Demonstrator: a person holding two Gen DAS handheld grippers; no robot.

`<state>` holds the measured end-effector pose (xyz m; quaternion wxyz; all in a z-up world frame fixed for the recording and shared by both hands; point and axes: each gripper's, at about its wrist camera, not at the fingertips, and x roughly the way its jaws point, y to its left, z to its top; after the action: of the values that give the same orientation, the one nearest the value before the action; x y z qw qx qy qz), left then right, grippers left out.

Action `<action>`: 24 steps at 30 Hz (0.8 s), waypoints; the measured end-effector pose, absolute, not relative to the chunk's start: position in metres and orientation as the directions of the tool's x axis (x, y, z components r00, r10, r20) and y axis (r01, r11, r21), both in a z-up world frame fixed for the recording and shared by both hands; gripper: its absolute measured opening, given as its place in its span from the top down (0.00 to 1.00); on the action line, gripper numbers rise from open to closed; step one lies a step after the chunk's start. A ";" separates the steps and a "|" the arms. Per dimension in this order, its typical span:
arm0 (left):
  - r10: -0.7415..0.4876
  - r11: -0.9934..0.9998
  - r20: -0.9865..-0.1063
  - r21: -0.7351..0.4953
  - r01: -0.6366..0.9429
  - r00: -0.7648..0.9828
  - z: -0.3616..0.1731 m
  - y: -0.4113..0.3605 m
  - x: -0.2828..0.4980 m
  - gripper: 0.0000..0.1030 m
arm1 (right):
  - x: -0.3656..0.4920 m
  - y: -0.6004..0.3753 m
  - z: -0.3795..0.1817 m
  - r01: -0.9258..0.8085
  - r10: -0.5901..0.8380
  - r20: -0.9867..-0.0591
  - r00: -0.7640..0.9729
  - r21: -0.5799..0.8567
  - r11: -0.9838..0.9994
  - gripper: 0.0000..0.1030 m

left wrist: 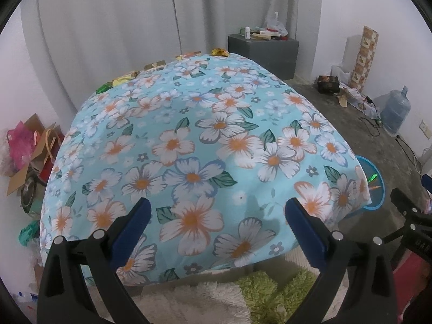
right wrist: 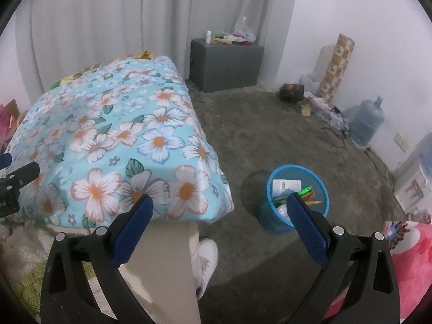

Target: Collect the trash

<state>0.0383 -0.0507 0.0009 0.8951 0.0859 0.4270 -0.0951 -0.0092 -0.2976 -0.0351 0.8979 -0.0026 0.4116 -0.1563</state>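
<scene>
Soft, even indoor light — faint shadows, no glare — with strong fisheye bending, dark corners, slight overall softness.

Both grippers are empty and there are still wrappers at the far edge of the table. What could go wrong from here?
1. The wrappers lie right along the far edge of the floral cloth; a nudge may push them off behind the table.
2. The blue bin sits on the floor, apart from the table, so a carried wrapper might drop short.
3. Fingers could snag the loose cloth.
</scene>
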 end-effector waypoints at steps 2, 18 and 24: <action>-0.097 0.967 -0.779 0.073 0.243 0.620 0.002 -0.051 0.038 0.05 | -0.009 -0.298 -0.034 0.271 -0.278 -0.738 0.615 -0.134 0.953 0.08; -0.106 0.964 -0.780 0.072 0.256 0.617 0.001 -0.056 0.038 0.05 | -0.010 -0.302 -0.034 0.265 -0.274 -0.740 0.614 -0.134 0.955 0.08; -0.106 0.963 -0.780 0.073 0.258 0.616 0.000 -0.057 0.038 0.05 | -0.009 -0.302 -0.034 0.264 -0.275 -0.741 0.613 -0.135 0.955 0.08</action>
<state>0.0380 -0.0570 0.0002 0.8946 0.0891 0.4260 -0.1016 -0.0094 -0.3020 -0.0339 0.8981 -0.0064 0.4134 -0.1500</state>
